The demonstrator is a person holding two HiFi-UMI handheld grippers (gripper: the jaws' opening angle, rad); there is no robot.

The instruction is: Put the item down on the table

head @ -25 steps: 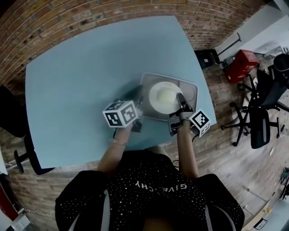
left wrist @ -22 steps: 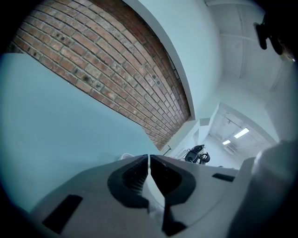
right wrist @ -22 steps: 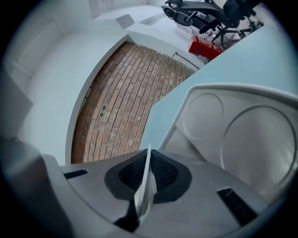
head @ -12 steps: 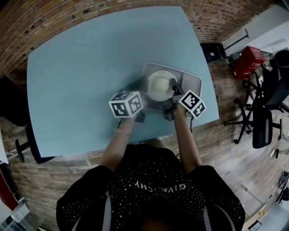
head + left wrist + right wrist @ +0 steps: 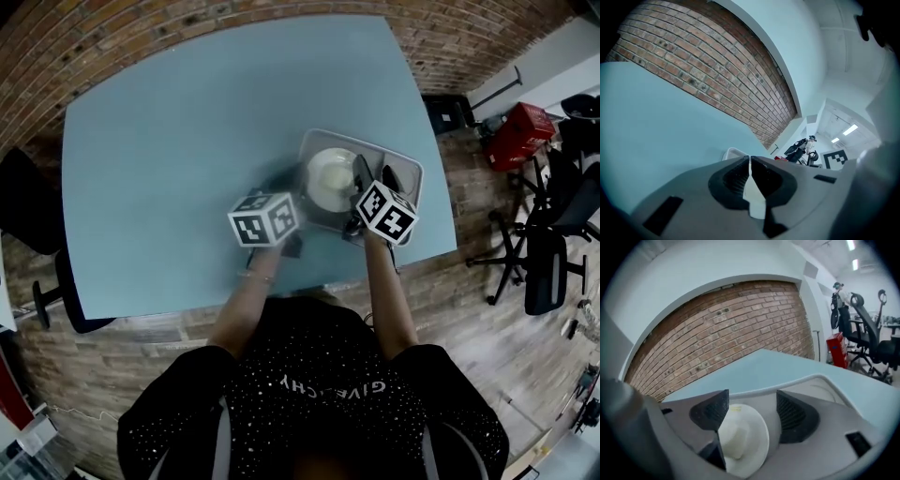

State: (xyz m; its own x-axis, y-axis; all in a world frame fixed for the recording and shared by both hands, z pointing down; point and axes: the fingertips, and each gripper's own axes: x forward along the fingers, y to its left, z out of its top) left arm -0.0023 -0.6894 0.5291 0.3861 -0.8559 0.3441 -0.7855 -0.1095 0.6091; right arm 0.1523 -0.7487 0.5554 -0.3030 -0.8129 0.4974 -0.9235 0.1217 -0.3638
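A white plate (image 5: 328, 178) with a pale lump in its middle sits over the grey tray (image 5: 405, 178) near the light blue table's (image 5: 187, 122) front right. My left gripper (image 5: 296, 208) is at the plate's left edge. In the left gripper view its jaws (image 5: 750, 161) are shut on a thin white rim (image 5: 753, 192), with the tray's corner (image 5: 732, 152) just beyond. My right gripper (image 5: 375, 176) reaches over the tray at the plate's right side. It stands open (image 5: 752, 411), the plate (image 5: 743, 439) lying between its fingers and the tray rim (image 5: 820, 379) behind.
A brick wall (image 5: 112, 37) runs along the table's far edge. To the right, on the wooden floor, stand office chairs (image 5: 548, 234) and a red box (image 5: 520, 131). A black chair (image 5: 28, 216) is at the table's left. The table's near edge is close to my body.
My right gripper has come forward and left, from beside the tray's front edge to over the tray at the plate's right side. The left gripper has stayed at the plate's left edge.
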